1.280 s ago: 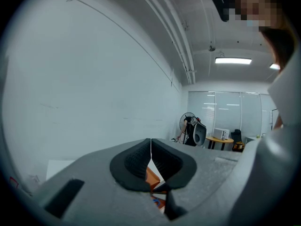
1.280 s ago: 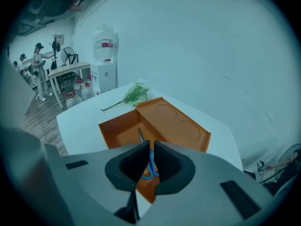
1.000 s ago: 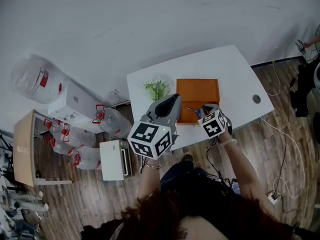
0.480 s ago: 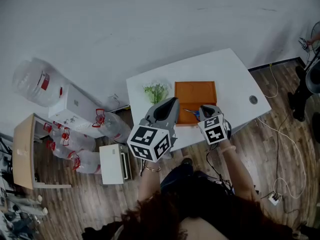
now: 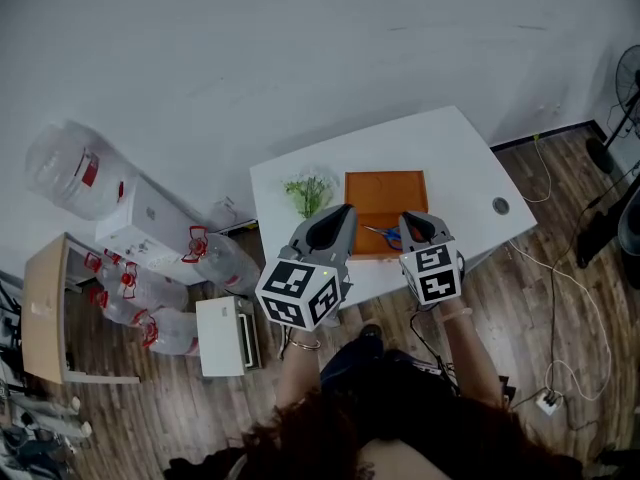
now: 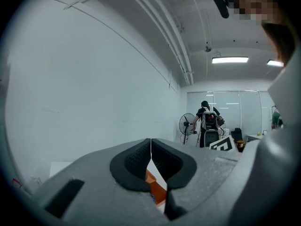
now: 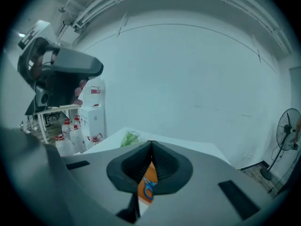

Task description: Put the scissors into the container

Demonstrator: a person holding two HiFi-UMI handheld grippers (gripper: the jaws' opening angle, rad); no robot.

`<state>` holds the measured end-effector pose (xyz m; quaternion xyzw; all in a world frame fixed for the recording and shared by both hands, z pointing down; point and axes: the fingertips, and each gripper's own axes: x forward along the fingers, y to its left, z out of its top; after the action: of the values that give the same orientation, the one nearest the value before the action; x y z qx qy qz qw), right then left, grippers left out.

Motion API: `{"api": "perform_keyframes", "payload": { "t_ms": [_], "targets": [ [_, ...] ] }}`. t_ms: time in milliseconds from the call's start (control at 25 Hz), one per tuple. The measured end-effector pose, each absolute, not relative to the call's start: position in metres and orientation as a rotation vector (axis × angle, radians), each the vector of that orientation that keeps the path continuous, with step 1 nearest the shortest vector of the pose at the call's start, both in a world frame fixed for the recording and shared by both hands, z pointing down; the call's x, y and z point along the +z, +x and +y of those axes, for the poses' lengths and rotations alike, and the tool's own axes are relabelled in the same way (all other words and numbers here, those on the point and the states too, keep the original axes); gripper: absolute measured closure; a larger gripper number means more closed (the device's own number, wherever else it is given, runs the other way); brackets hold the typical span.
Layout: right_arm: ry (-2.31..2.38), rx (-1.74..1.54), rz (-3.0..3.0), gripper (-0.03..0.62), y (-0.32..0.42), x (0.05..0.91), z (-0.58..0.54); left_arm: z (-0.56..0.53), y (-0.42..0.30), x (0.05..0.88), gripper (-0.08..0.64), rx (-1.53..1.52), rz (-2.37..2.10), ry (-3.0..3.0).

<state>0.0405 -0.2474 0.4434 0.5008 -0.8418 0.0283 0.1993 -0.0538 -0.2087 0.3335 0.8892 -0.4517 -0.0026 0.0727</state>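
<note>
**Operator:** Report the jaws on both units.

**Technician:** Left gripper (image 6: 151, 142): jaws closed, tips meeting, nothing between them. Right gripper (image 7: 151, 145): jaws closed as well, pads together at the tip and gripping nothing. Below each closed tip a narrow gap stays open, and the surface underneath shows through it.

**Operator:** Location of the scissors (image 5: 384, 233)?

**Technician:** They lie inside the orange container (image 5: 386, 196), in the half nearest the person and close to its front wall. The blue handles point toward the right gripper, with the blades toward the left. In the right gripper view the blue handles show against the orange floor of the container through the gap below the tip — not between the pads.

**Operator:** Position of the grippers relative to the container?

**Technician:** In the head view both are held above the worktop's (image 5: 460, 158) near edge. The left gripper's tip is at the container's left side. The right gripper's tip is at its front right corner, just beside the scissors.

**Operator:** Other items?

**Technician:** A small green plant (image 5: 310, 190) stands on the worktop just left of the container. Large water bottles (image 5: 70, 163) sit on the floor well to the left. In the left gripper view a person (image 6: 207, 121) stands beside a fan (image 6: 186, 124) at the far end of the room.
</note>
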Motion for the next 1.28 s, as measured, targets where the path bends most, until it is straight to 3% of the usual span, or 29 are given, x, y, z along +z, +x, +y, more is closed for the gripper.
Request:
{"api": "perform_keyframes", "payload": {
  "t_ms": [1280],
  "targets": [
    [1.566, 0.028, -2.501, 0.594, 0.057, 0.371, -0.251, -0.235, -0.046, 0.337, 0.541, 0.015, -1.323, 2.703]
  ]
}}
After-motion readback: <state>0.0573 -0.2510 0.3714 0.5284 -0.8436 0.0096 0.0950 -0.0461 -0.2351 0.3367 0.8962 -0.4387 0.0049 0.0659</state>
